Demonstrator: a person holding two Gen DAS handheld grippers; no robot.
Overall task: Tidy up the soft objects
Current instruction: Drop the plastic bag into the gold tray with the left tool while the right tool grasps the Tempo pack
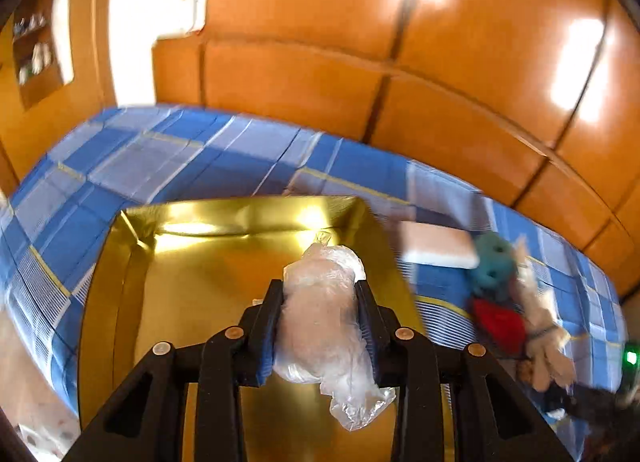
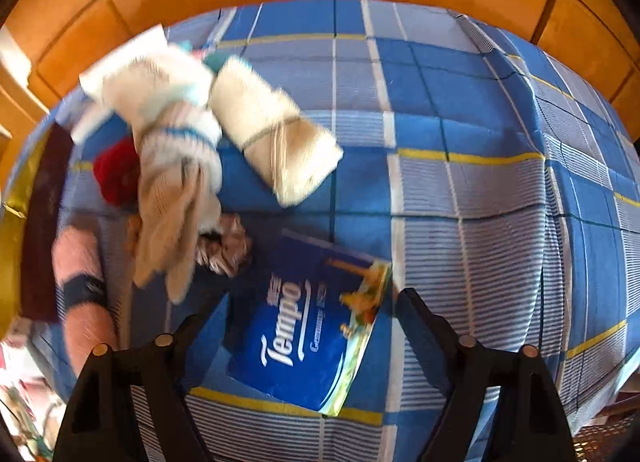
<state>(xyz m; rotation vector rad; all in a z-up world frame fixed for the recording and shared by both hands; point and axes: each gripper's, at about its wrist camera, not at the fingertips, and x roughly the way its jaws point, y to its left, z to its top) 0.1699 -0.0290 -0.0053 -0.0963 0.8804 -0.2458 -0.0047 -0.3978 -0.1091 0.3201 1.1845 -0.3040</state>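
Observation:
My left gripper (image 1: 319, 294) is shut on a clear plastic bag bundle (image 1: 324, 322) and holds it above the open gold box (image 1: 192, 270). To its right on the bed lie a pink sponge (image 1: 436, 246), a teal soft toy (image 1: 492, 262), a red soft item (image 1: 500, 322) and a beige cloth (image 1: 540, 322). My right gripper (image 2: 308, 314) is open above a blue Tempo tissue pack (image 2: 316, 334). Beyond it lie a rolled cream towel (image 2: 272, 134), a tied beige cloth (image 2: 176, 166), a red item (image 2: 116, 174) and a scrunchie (image 2: 228, 246).
The bed has a blue checked sheet (image 2: 480, 142). An orange wooden headboard wall (image 1: 360, 62) rises behind it. The person's left forearm with a dark wristband (image 2: 84, 290) reaches in at the left of the right wrist view, next to the gold box edge (image 2: 12, 222).

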